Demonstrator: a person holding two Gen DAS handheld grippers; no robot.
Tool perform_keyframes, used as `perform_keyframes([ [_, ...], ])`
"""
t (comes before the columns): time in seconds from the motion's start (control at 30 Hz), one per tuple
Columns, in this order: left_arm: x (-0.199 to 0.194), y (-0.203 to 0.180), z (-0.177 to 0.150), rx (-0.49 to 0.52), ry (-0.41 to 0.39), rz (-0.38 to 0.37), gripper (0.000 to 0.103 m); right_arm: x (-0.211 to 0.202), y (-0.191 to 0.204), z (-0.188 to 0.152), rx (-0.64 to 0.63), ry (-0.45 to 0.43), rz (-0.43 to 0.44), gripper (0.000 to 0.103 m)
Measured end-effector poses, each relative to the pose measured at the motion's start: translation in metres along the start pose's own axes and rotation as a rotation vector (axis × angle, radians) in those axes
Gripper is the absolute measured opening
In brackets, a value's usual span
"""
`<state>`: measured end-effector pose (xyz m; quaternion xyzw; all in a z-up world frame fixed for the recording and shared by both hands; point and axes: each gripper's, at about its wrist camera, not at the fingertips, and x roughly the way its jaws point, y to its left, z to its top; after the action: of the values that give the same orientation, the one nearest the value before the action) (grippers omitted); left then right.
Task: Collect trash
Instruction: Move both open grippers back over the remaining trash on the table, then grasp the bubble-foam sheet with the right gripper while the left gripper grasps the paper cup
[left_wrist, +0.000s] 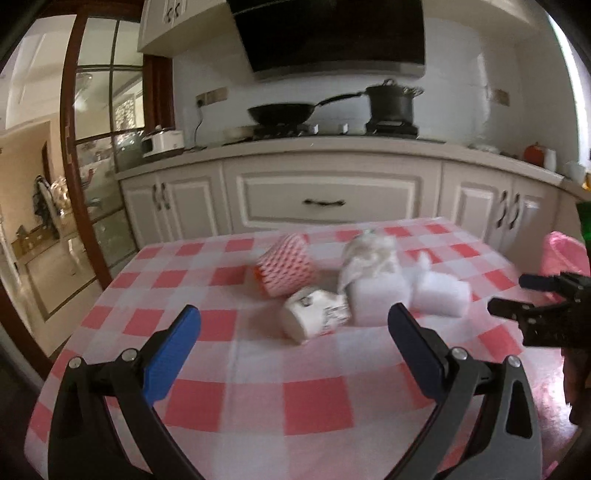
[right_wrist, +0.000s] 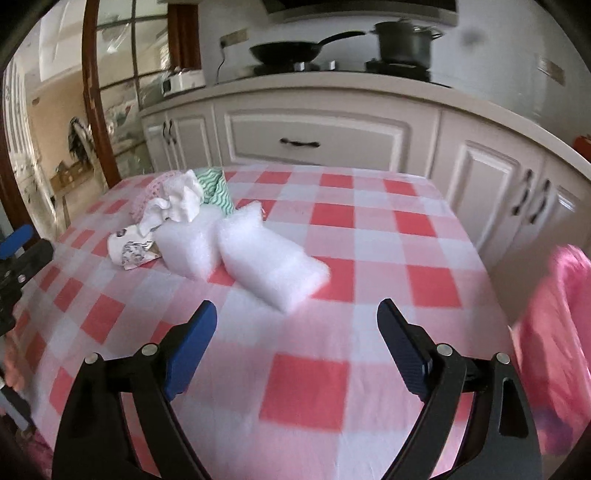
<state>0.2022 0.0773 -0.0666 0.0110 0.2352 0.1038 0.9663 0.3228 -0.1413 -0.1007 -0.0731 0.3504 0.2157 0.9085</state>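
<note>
On the red-and-white checked table (left_wrist: 295, 398) lies a heap of trash: a red-patterned paper cup (left_wrist: 286, 264) on its side, a printed white cup (left_wrist: 314, 319), crumpled tissue (left_wrist: 369, 254) and two white foam blocks (left_wrist: 380, 299). My left gripper (left_wrist: 295, 321) is open just short of the printed cup, nothing between its fingers. The right gripper (right_wrist: 297, 312) is also open and empty, a little short of the nearer foam block (right_wrist: 273, 269). The right wrist view also shows the printed cup (right_wrist: 129, 247), the tissue (right_wrist: 177, 205) and a green-striped cup (right_wrist: 216, 188) behind.
A pink bag (right_wrist: 554, 332) hangs off the table's right side, also seen as pink bag (left_wrist: 565, 254). White kitchen cabinets (left_wrist: 325, 199) with a wok and a pot stand behind the table. A wood-framed glass door (left_wrist: 96, 147) is at the left.
</note>
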Motion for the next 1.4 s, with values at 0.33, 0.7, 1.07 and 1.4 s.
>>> perform_keyframes([
  [0.33,0.021,0.016,-0.013,-0.03,0.107,-0.01,0.098,0.067,0.01,0.029,-0.148,0.09,0.013,0.088],
  [0.7,0.02,0.007,-0.016,0.005,0.118,-0.004,0.098,0.078,0.013,0.028,-0.186,0.153,0.089,0.073],
  [1.07,0.021,0.009,-0.016,-0.001,0.118,-0.004,0.098,0.052,0.021,0.009,-0.106,0.119,0.161,0.076],
  [1.4,0.043,0.015,-0.015,-0.009,0.169,-0.015,0.098,0.055,0.036,0.007,-0.191,0.11,0.094,0.066],
])
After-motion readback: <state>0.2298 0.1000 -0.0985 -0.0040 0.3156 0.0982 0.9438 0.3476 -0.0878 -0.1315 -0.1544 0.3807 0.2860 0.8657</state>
